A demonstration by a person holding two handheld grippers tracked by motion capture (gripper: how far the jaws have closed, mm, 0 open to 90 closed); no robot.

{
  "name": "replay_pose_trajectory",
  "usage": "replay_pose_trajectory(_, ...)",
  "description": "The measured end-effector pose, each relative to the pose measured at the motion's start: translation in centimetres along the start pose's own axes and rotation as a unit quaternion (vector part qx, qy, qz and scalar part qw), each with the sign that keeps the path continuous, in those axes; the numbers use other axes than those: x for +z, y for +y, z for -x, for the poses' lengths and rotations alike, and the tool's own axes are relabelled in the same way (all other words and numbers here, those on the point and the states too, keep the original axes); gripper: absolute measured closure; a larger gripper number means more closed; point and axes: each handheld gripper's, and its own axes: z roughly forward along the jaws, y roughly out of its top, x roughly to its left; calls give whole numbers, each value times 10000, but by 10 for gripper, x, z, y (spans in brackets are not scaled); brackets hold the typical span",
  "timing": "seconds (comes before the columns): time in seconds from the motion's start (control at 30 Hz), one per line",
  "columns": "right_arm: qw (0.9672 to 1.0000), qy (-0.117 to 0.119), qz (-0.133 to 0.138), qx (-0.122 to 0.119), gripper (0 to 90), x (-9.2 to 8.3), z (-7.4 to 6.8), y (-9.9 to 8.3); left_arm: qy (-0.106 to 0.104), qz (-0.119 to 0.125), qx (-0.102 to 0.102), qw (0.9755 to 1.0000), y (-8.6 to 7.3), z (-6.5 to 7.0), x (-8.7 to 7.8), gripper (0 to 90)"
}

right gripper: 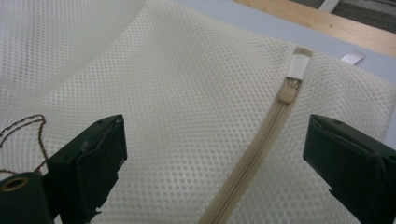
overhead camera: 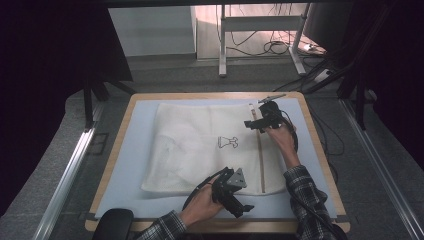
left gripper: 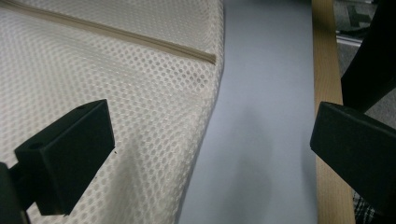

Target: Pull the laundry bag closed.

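A white mesh laundry bag [overhead camera: 200, 145] lies flat on a light blue mat [overhead camera: 130, 150]. A tan zipper [overhead camera: 260, 155] runs along its right side. My left gripper [overhead camera: 241, 206] is at the bag's near edge and stands open. In the left gripper view [left gripper: 212, 135] one jaw hangs over the mesh [left gripper: 93, 60] and the other over the table's wooden rim [left gripper: 327, 70]. My right gripper [overhead camera: 254, 124] is over the bag's far right part, open. In the right gripper view [right gripper: 215, 154] the zipper [right gripper: 261, 140] and its pull [right gripper: 286, 95] lie between the wide jaws, untouched.
A small brown embroidered figure [overhead camera: 227, 142] marks the bag's middle. The wooden table edge [overhead camera: 320, 145] frames the mat. A black rounded object [overhead camera: 115, 222] sits at the near left corner. Desk legs and cables [overhead camera: 270, 47] stand on the floor beyond.
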Motion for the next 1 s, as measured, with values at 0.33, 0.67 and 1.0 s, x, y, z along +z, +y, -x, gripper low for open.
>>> replay_pose_trajectory(0.33, 9997, -37, 88, -212, 0, -9, -9, -7, -150, -41, -39, 9999, -3, -4, -10, 0)
replay_pose_trajectory(0.67, 9994, -51, 99, -324, 0, -17, -18, -12, 88, -180, -38, 9998, -8, -6, -17, 0)
replay_pose_trajectory(1.0, 9990, -30, -11, -445, 0, -15, -30, -17, 212, -166, -147, 9995, -15, -8, -24, 2)
